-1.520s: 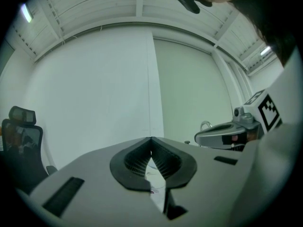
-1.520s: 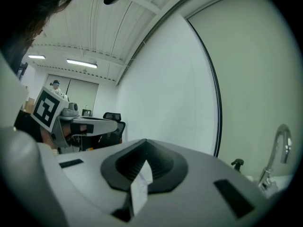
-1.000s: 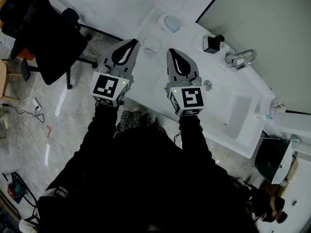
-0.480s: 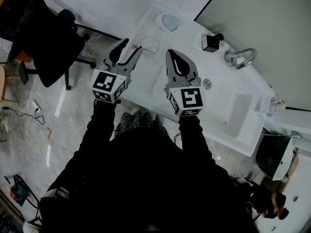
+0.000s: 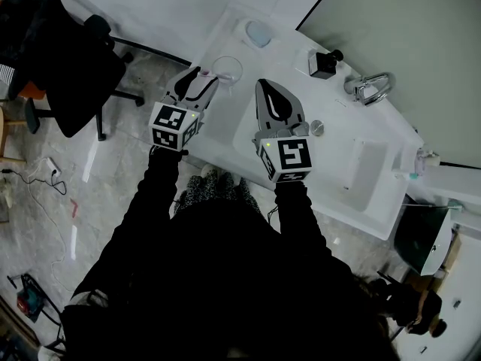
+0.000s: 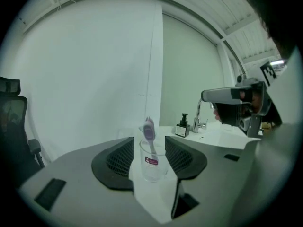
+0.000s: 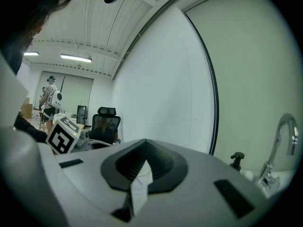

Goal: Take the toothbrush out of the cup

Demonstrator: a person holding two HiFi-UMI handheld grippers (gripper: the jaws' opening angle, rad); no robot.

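A clear glass cup (image 5: 226, 69) stands near the left end of the white washbasin counter (image 5: 225, 130), with a purple toothbrush (image 6: 149, 132) upright in it. In the left gripper view the cup (image 6: 154, 164) sits just ahead of the gap between the jaws, and neither pad touches it. My left gripper (image 5: 201, 78) (image 6: 149, 149) points at the cup, its jaws opening wide. Over the counter to the right my right gripper (image 5: 271, 90) (image 7: 142, 150) is shut, with nothing in it.
A black soap dispenser (image 5: 325, 64) and a chrome tap (image 5: 370, 89) stand at the back of the counter, above the sink basin (image 5: 362, 173). A soap dish (image 5: 258, 33) lies at the far left corner. A black office chair (image 5: 60, 55) stands on the floor at left.
The left gripper's jaws went from shut to wide open, and it came down and closer to the cup. The right gripper stayed where it was.
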